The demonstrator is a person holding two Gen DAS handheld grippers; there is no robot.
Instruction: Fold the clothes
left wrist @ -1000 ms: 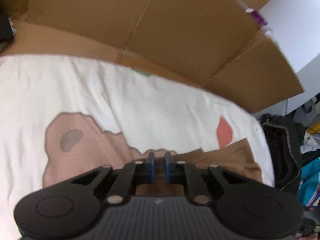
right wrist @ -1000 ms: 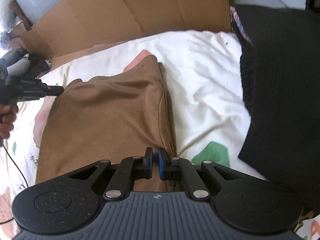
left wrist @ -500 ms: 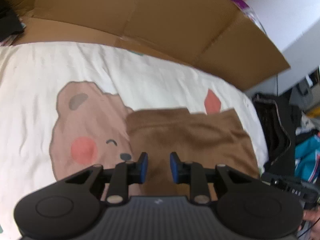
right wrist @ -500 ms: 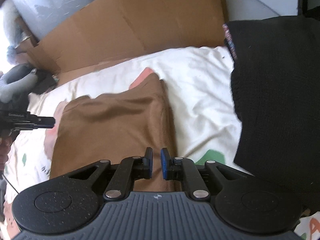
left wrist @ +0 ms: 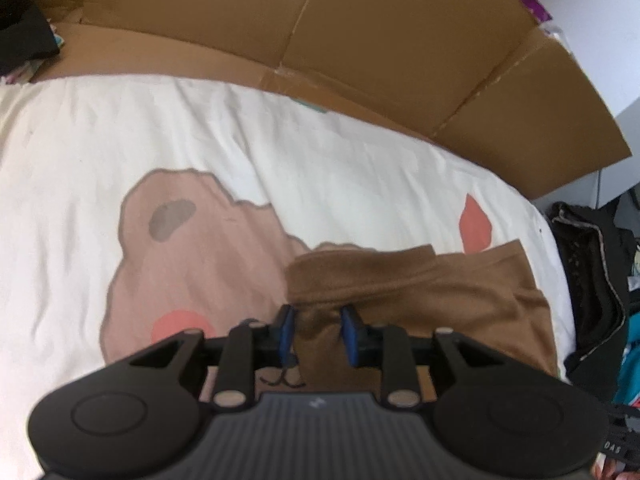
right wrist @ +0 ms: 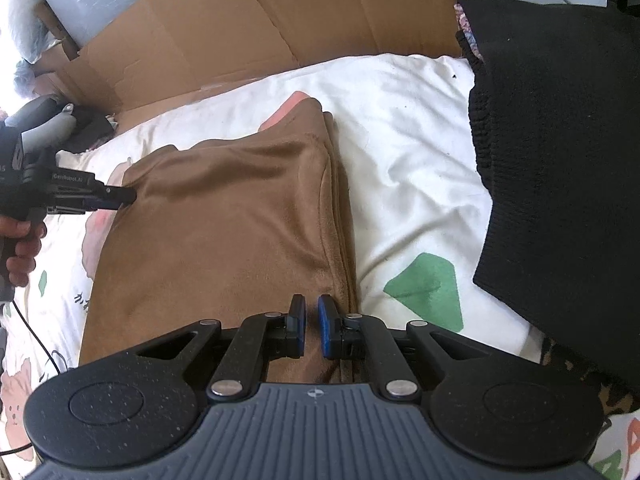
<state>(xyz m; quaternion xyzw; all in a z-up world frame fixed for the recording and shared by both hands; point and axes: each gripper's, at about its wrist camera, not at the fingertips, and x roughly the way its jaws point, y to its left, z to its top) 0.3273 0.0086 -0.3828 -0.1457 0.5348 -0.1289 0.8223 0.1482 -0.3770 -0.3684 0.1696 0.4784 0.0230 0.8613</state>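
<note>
A brown garment [left wrist: 420, 292] [right wrist: 224, 232] lies folded on a white bedsheet [left wrist: 160, 132] printed with a bear. My left gripper [left wrist: 317, 334] is open, its blue pads straddling the garment's left edge. The right wrist view shows the left gripper [right wrist: 124, 198] with its tip touching that edge, held by a hand [right wrist: 20, 248]. My right gripper [right wrist: 312, 320] hovers over the garment's near right edge. Its jaws stand a narrow gap apart, and I see no cloth pinched between them.
Flattened cardboard [left wrist: 360, 40] [right wrist: 260, 28] stands along the far side of the bed. A black knitted garment [right wrist: 560, 140] [left wrist: 588, 280] lies at the right edge of the sheet, close to the brown one. A thin cable [right wrist: 36, 344] trails at the left.
My left gripper has let go of the brown garment and opened wide. The garment now lies flat and folded. Both grippers have pulled back a little, and the right jaws have parted slightly.
</note>
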